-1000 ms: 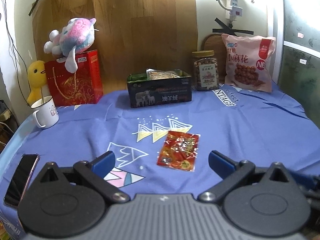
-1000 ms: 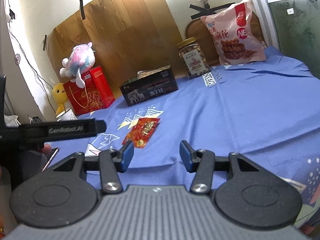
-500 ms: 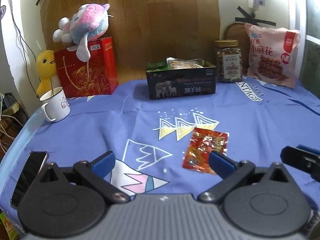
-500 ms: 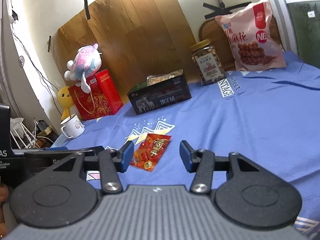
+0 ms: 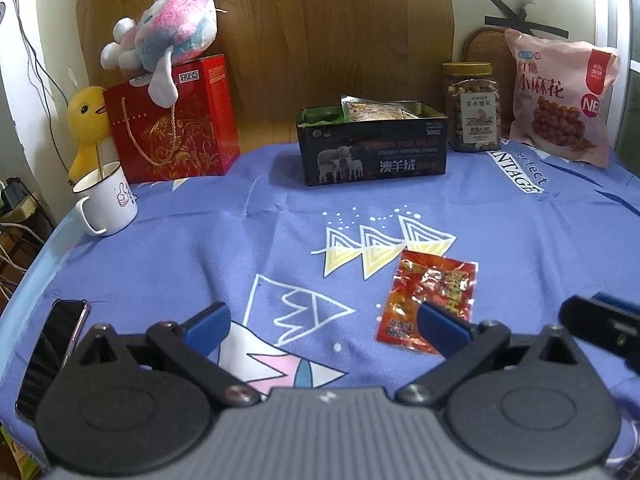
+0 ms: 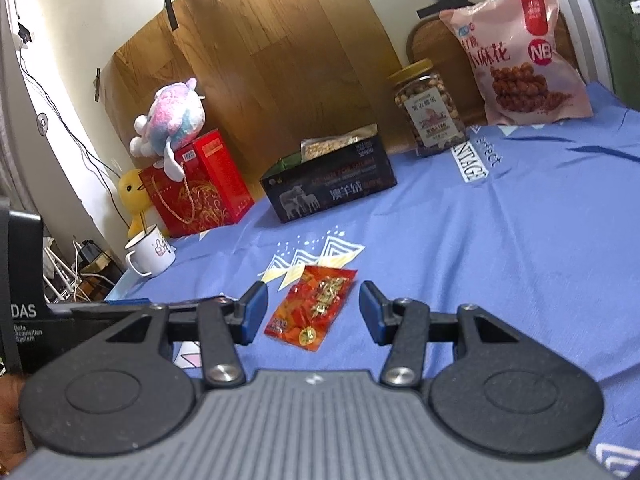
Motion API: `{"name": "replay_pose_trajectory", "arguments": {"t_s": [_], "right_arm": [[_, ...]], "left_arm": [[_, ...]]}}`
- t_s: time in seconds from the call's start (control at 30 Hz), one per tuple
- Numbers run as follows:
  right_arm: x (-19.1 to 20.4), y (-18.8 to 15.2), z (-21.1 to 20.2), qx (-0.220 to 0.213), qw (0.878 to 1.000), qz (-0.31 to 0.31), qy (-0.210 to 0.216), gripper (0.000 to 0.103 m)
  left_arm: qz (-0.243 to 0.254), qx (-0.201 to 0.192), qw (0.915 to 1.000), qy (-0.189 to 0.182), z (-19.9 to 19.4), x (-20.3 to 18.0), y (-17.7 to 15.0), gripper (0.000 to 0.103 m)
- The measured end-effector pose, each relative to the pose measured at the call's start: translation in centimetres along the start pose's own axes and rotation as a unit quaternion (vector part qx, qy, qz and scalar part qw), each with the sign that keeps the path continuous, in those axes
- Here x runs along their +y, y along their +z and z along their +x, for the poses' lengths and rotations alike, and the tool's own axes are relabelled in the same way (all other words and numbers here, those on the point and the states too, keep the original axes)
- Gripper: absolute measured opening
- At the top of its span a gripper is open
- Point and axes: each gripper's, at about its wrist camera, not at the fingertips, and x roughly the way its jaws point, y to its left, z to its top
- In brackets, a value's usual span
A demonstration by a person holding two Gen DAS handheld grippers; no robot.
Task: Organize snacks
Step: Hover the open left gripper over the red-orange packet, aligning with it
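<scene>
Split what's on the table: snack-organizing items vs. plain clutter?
Job: red snack packet, dark tin box already holding a packet, nut jar, pink snack bag.

Clutter: white mug, phone, red gift bag, plush toy, yellow duck.

Snack items, 4 total: 1 red snack packet (image 6: 316, 305) lying flat just ahead of the right gripper's fingers, 1 nut jar (image 5: 472, 106) far ahead, 1 pink snack bag (image 5: 560, 100) far ahead-right, 1 packet (image 5: 372, 111) inside the dark tin (image 5: 372, 152). Tins: 1. Red gift boxes: 1 (image 5: 176, 124). Plush toys: 2, one pink (image 5: 168, 36), one yellow duck (image 5: 86, 128). Mugs: 1 (image 5: 106, 202). Phones: 1 (image 5: 50, 356), near-left.
</scene>
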Motion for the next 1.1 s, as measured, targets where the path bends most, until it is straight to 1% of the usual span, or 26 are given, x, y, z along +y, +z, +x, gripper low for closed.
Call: {"name": "replay_pose_trajectory", "arguments": {"t_s": [0.13,0.27,0.37,0.43,0.47,0.53,0.6,0.77,0.83,0.93,1.03,1.1], "right_arm": [[-0.1,-0.2,0.2,0.007,1.0,0.002,0.001,0.053],[-0.3,-0.1,-0.1,0.003,1.0,0.011,0.004,0.053],[-0.3,-0.2,0.0,0.006,1.0,0.011,-0.003,0.053],[-0.3,-0.3,0.0,0.007,1.0,0.012,-0.006,0.053],[-0.3,-0.3,-0.1,0.005,1.0,0.01,-0.009,0.053],[-0.2,-0.6,-0.5,0.0,1.0,0.008,-0.014,0.053],[-0.6,-0.9,-0.8,-0.003,1.0,0.014,-0.016,0.053],[-1.2,-1.0,-1.2,-0.006,1.0,0.026,-0.015,0.053],[-1.2,-0.9,-1.5,-0.01,1.0,0.024,-0.014,0.053],[-1.0,-1.0,-1.9,-0.015,1.0,0.018,-0.009,0.053],[-1.2,-1.2,-1.8,-0.012,1.0,0.022,-0.003,0.053],[-1.5,-1.2,-1.7,-0.01,1.0,0.026,0.0,0.053]], "left_arm": [[-0.002,0.004,1.0,-0.007,0.2,0.2,-0.1,0.103],[-0.015,0.014,0.9996,-0.018,0.6,0.5,-0.1,0.103],[-0.031,0.003,0.9989,-0.035,0.7,0.9,-0.4,0.103],[-0.05,-0.013,0.9977,-0.044,0.7,1.1,-0.7,0.103],[-0.051,-0.021,0.9975,-0.043,0.7,1.1,-0.8,0.103],[-0.041,-0.031,0.9981,-0.034,0.7,0.8,-0.9,0.103],[-0.032,-0.037,0.9983,-0.033,0.7,0.5,-1.0,0.103],[-0.033,-0.037,0.9976,-0.049,0.6,0.7,-1.0,0.103],[-0.041,-0.041,0.997,-0.052,0.2,0.9,-0.9,0.103],[-0.045,-0.05,0.9967,-0.046,-0.4,0.9,-1.1,0.103],[-0.029,-0.047,0.998,-0.032,-0.4,0.7,-1.3,0.103],[-0.021,-0.043,0.9983,-0.034,-0.4,0.8,-1.3,0.103]]}}
